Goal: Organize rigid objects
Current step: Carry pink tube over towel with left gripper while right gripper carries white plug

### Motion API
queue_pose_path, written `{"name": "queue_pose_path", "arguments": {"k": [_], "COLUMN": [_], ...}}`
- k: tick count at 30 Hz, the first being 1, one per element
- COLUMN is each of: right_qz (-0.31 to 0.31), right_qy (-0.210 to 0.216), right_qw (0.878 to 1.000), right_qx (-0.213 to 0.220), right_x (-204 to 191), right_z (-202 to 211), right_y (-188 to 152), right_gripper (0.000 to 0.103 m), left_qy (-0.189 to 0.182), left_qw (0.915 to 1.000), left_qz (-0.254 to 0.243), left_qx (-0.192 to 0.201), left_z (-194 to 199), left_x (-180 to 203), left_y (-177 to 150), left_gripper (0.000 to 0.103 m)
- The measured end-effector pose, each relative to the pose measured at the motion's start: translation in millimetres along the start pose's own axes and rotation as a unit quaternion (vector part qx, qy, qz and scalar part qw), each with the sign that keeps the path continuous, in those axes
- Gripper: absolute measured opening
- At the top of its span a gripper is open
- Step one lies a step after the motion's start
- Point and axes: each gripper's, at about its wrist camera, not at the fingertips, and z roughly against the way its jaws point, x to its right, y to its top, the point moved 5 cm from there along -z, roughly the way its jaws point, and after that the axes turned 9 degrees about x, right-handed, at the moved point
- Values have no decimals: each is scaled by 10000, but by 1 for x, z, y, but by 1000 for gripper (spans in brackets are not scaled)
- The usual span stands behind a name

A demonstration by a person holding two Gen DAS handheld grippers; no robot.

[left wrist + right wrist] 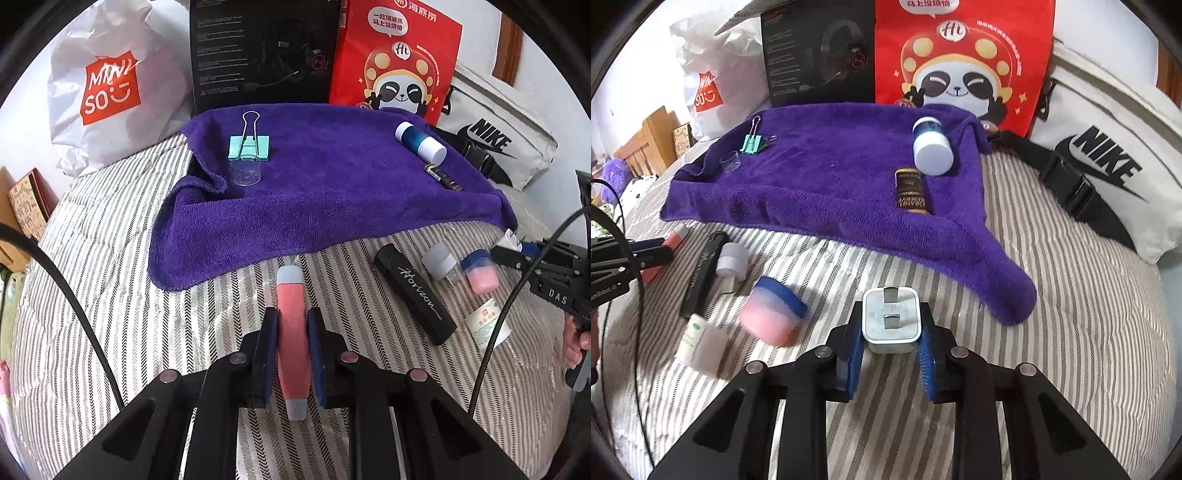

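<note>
My left gripper (292, 325) is shut on a pink tube with grey ends (292, 332), held just above the striped bed near the purple towel's (332, 192) front edge. My right gripper (891, 325) is shut on a white plug charger (891, 319), prongs facing up. On the towel lie a teal binder clip (249, 147), a clear small cup (245, 171), a blue-and-white bottle (420, 143) and a battery (443, 177). The towel (831, 192) also shows in the right wrist view, with the bottle (931, 147) and battery (911, 192).
On the striped bed lie a black Horizon case (415, 293), a grey-capped USB piece (439, 261), a pink-and-blue jar (774, 312) and a white tube (696, 341). Behind the towel stand a Miniso bag (107, 85), a black box (264, 51), a red bag (395, 59) and a Nike bag (1108, 166).
</note>
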Motion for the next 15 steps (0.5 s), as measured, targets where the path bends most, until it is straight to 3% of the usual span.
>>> {"name": "queue_pose_path", "arguments": {"k": [5, 15], "right_qz": [108, 162], "right_qy": [113, 308], "right_qw": [9999, 9991], "right_qx": [-37, 254], "right_x": [-1, 3], "right_z": [13, 36], "right_y": [5, 61], "right_gripper": [26, 26], "left_qy": [-130, -22], "left_qw": [9999, 9995], "left_qz": [90, 4], "left_qx": [62, 306], "left_z": [7, 24], "left_x": [0, -13], "left_y": [9, 52], "left_gripper": [16, 16]}}
